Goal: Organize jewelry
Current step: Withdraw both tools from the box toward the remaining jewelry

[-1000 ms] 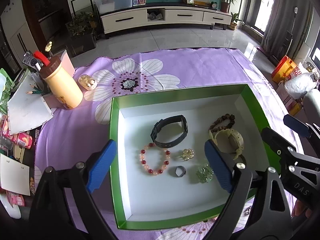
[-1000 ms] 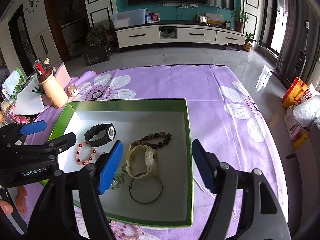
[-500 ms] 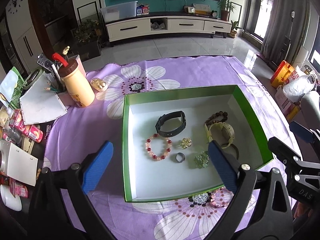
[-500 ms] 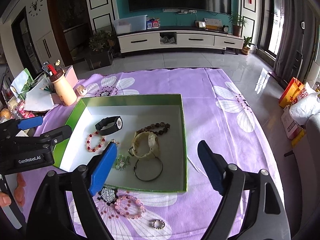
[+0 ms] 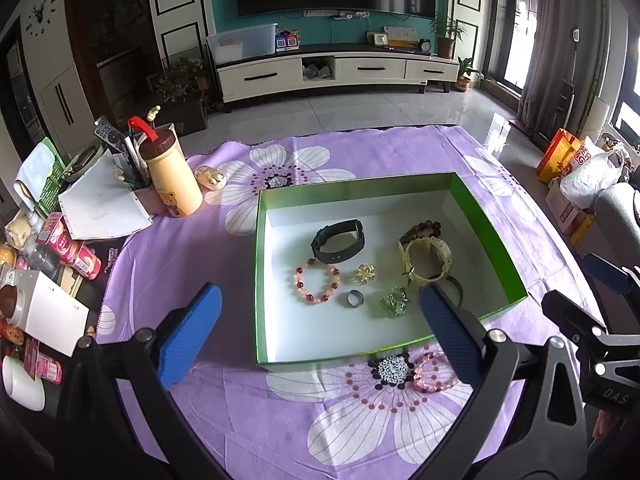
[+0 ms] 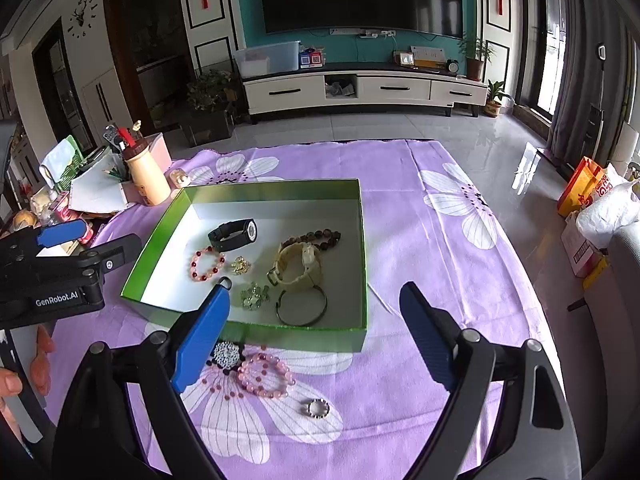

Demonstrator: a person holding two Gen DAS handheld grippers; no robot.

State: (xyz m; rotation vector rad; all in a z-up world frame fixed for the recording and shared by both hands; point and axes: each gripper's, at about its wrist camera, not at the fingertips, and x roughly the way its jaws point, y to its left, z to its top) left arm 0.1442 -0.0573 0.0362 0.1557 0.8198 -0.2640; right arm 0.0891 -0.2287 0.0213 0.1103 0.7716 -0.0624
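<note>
Most pcs already sit in the green box [image 6: 362,256]: black watch [image 6: 234,234], red-bead bracelet [image 6: 206,264], cream watch [image 6: 298,266], thin bangle [image 6: 302,306]. Left to do: pink bracelet [image 6: 264,374] & ring [image 6: 318,408], both on the surface just in front of the box. My left gripper [image 5: 318,332] & right gripper [image 6: 314,338] jaws have just been opening, now wide, nothing between them.

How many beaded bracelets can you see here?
3. A red-and-pink one and a dark brown one lie inside the green box; a pink one lies on the purple cloth before it. None seems hidden.
</note>
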